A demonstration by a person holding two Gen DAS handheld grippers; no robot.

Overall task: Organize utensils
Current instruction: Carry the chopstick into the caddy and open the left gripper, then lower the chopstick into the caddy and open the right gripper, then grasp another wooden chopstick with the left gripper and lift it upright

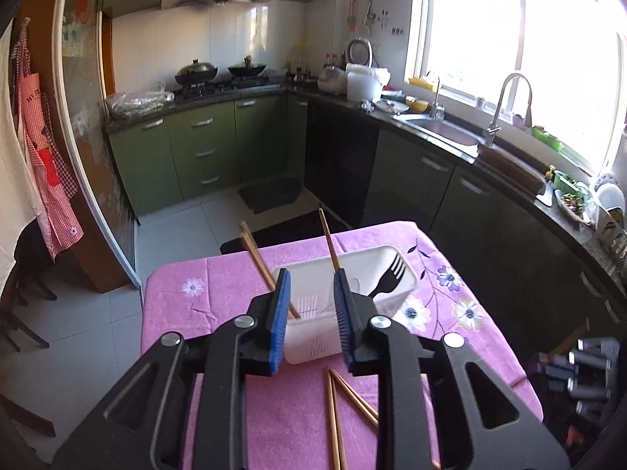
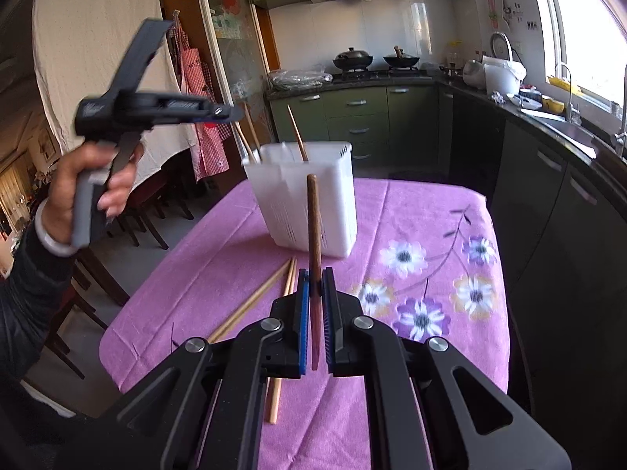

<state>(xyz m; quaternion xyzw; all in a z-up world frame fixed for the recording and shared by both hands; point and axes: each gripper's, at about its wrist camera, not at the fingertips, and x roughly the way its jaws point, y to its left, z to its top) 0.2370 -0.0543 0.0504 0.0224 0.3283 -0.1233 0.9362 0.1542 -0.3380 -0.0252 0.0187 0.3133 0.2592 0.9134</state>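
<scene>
Right claw (image 2: 314, 280) clamped on thin, stiff, light chopstick (image 2: 313, 227), gripped low; holder (image 2: 305, 203) ahead; left claw (image 1: 311, 297) apart, empty

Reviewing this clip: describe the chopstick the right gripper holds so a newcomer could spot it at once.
On the pink flowered tablecloth, in front of the white utensil holder, the right gripper is shut on a dark brown chopstick. It stands upright and is darker than the pale chopsticks lying flat beside it.
</scene>
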